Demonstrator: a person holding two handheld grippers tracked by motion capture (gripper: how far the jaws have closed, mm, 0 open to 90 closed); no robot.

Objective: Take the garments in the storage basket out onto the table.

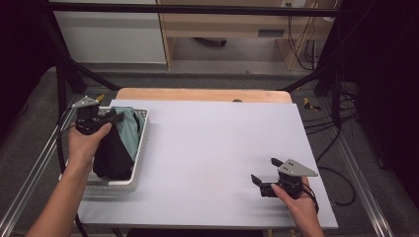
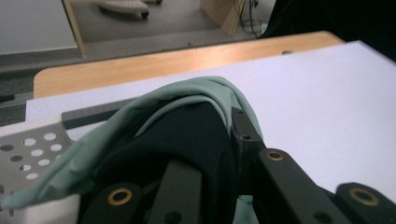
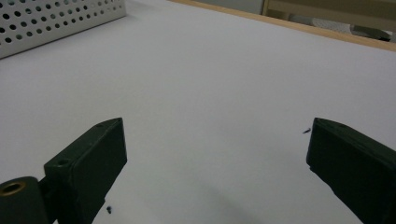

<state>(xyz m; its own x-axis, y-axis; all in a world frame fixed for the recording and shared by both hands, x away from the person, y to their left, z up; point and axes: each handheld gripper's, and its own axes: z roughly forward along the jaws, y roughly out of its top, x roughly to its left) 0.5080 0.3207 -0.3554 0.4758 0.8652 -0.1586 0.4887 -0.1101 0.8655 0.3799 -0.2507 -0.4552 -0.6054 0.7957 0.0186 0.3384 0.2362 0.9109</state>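
While your left gripper (image 1: 116, 117) is clamping the clothes over the basket, these are the points you are working with:

Grip: the left jaws are pinching a fold of black garment (image 2: 187, 140) with the mint-green garment (image 2: 187, 91) draped over it (both layers appear to be caught, so you are probably lifting two pieces at once).

Where the clothes are: the bundle is hanging partly inside the white perforated basket (image 1: 141, 148) at the table's left edge, with its lower part down among the walls.

Doing it well: you are wanting a straight lift until the hem is clearing the rim, otherwise the cloth is likely dragging the light basket along.

Right gripper (image 1: 264, 182): its jaws are standing wide apart with nothing between them, low over the bare white table (image 1: 212, 148).

Open room: the wide middle of the table is lying free between basket and right hand.

Edges: the basket is sitting tight to the left side, so you are best swinging inward, toward the middle.
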